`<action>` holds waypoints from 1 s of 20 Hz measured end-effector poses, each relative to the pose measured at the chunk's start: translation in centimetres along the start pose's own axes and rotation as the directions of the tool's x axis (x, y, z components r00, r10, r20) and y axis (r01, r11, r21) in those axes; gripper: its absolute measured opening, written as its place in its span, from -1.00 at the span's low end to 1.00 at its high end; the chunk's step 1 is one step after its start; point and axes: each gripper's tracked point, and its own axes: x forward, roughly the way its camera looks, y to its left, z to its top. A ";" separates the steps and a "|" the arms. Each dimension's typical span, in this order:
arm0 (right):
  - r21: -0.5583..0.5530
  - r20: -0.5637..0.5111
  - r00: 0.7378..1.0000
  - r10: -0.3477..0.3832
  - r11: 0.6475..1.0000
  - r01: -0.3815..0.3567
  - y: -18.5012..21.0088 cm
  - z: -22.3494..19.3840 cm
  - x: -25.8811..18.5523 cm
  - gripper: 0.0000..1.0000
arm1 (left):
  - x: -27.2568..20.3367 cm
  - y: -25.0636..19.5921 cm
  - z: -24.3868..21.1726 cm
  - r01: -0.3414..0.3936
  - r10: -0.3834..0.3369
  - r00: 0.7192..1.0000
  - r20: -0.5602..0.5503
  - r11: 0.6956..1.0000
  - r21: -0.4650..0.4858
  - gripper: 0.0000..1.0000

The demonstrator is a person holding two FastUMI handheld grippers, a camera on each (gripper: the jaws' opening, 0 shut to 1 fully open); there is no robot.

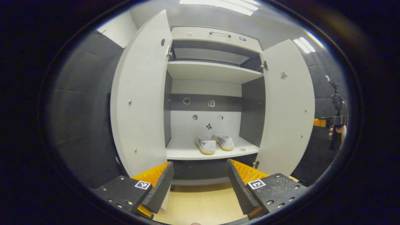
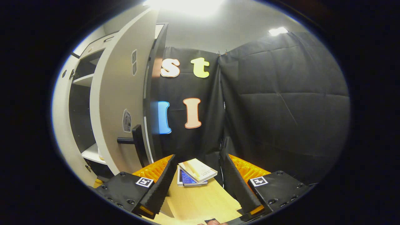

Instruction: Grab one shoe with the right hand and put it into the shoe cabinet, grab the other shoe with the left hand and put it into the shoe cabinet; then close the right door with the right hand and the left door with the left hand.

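Note:
Two white shoes with yellow soles, one (image 1: 206,145) on the left and one (image 1: 224,142) on the right, stand side by side on the lower shelf (image 1: 187,153) of the white shoe cabinet. Both doors stand wide open: the left door (image 1: 140,100) and the right door (image 1: 289,106). My left gripper (image 1: 200,187) faces the cabinet from a distance, open, nothing between its fingers. My right gripper (image 2: 197,184) is open and empty beside the outer face of the right door (image 2: 120,103), close to its black handle (image 2: 134,140). In the left gripper view the right gripper (image 1: 331,120) shows past the right door's edge, held by a hand.
Upper shelves (image 1: 212,70) and a drawer (image 1: 215,36) top the cabinet. A small stack of books (image 2: 193,173) lies on the wooden floor (image 2: 200,200) by the black cloth wall (image 2: 281,109). Wooden floor (image 1: 200,203) runs up to the cabinet.

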 end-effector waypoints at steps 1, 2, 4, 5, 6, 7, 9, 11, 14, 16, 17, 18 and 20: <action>0.000 0.000 1.000 0.000 1.000 0.000 0.4 0.0 0.0 0.84 | -0.2 0.6 -0.4 -0.013 0.013 1.000 -0.006 1.000 0.000 0.92; 0.017 0.001 1.000 0.011 1.000 -0.011 1.1 0.1 -0.1 0.93 | -0.5 1.0 -0.7 -0.022 0.022 1.000 -0.015 1.000 -0.003 0.92; 0.043 -0.015 1.000 0.001 0.999 -0.001 1.2 -0.1 0.2 0.90 | -1.3 1.6 -1.2 -0.031 0.030 0.999 -0.028 0.999 -0.021 0.92; 0.054 -0.025 1.000 0.004 0.999 -0.003 1.4 -0.1 0.2 0.83 | -1.8 1.9 -1.4 -0.036 0.036 0.999 -0.029 0.999 -0.031 0.92; 0.061 -0.031 0.999 0.009 0.998 -0.007 1.5 -0.2 0.1 0.79 | -2.3 2.4 -1.3 -0.044 0.043 0.999 -0.025 0.998 -0.041 0.92; 0.064 -0.032 0.999 0.013 0.998 -0.011 1.7 -0.1 0.1 0.79 | -2.8 2.7 -1.2 -0.054 0.053 0.998 -0.014 0.997 -0.052 0.92; 0.040 -0.027 1.000 0.013 0.999 -0.012 2.0 0.1 -0.1 0.88 | -3.6 3.4 -1.2 -0.075 0.075 0.997 0.003 0.994 -0.078 0.92; -0.020 -0.018 1.000 -0.002 1.000 0.001 2.0 0.5 -0.2 0.88 | -4.2 4.3 -1.8 -0.101 0.102 0.995 0.003 0.990 -0.094 0.94; -0.087 -0.011 1.000 -0.008 0.996 0.007 2.2 0.9 -0.6 0.77 | -4.6 5.6 -2.8 -0.149 0.147 0.989 -0.022 0.983 -0.111 0.91; -0.069 -0.013 1.000 0.018 0.997 -0.019 3.1 0.7 -0.9 0.79 | -4.6 5.9 -3.3 -0.162 0.159 0.987 -0.037 0.978 -0.131 0.90; -0.055 -0.012 0.999 0.044 0.998 -0.044 3.9 0.7 -1.0 0.79 | -4.7 5.9 -3.2 -0.165 0.161 0.986 -0.040 0.976 -0.141 0.92; -0.045 -0.012 0.997 0.071 0.996 -0.072 4.7 0.6 -1.2 0.79 | -4.7 5.8 -3.1 -0.166 0.162 0.986 -0.040 0.975 -0.149 0.90; -0.032 -0.006 0.993 0.119 0.992 -0.120 6.4 0.6 -1.6 0.79 | -4.7 5.5 -2.9 -0.160 0.157 0.987 -0.035 0.975 -0.153 0.92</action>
